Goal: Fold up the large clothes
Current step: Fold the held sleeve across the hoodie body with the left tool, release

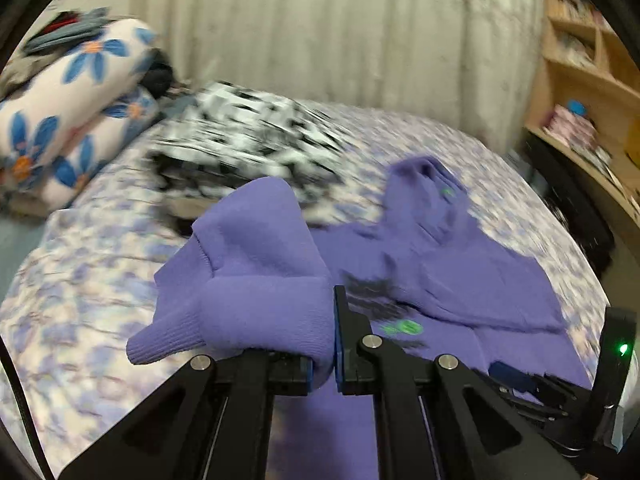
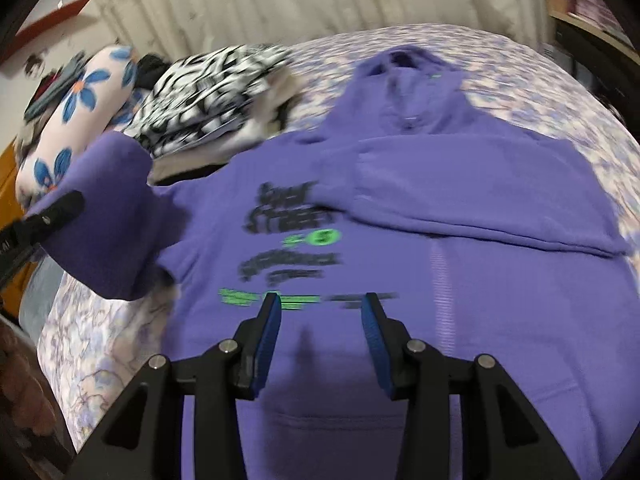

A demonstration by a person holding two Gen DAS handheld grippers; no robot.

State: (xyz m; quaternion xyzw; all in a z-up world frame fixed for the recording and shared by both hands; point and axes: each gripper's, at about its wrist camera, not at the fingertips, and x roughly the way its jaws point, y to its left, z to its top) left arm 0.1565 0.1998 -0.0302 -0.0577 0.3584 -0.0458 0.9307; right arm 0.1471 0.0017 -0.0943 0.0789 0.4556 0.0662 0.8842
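A purple hoodie [image 2: 400,280] with black and green print lies face up on the bed, hood [image 2: 408,80] at the far end. One sleeve [image 2: 460,200] is folded across its chest. My left gripper [image 1: 326,344] is shut on the other sleeve's cuff [image 1: 248,280], which is lifted off the bed and drapes over the left finger. From the right wrist view that sleeve [image 2: 108,216] hangs at the left with the left gripper [image 2: 52,212] on it. My right gripper [image 2: 320,320] hovers open over the hoodie's lower front, nothing between its blue pads [image 2: 266,340].
A black-and-white patterned garment pile [image 1: 248,140] lies beyond the hoodie. A rolled floral blanket [image 1: 72,108] sits at the far left. The bed has a floral purple sheet [image 1: 80,280]. Curtains [image 1: 340,20] hang behind, and a wooden shelf [image 1: 592,80] stands at the right.
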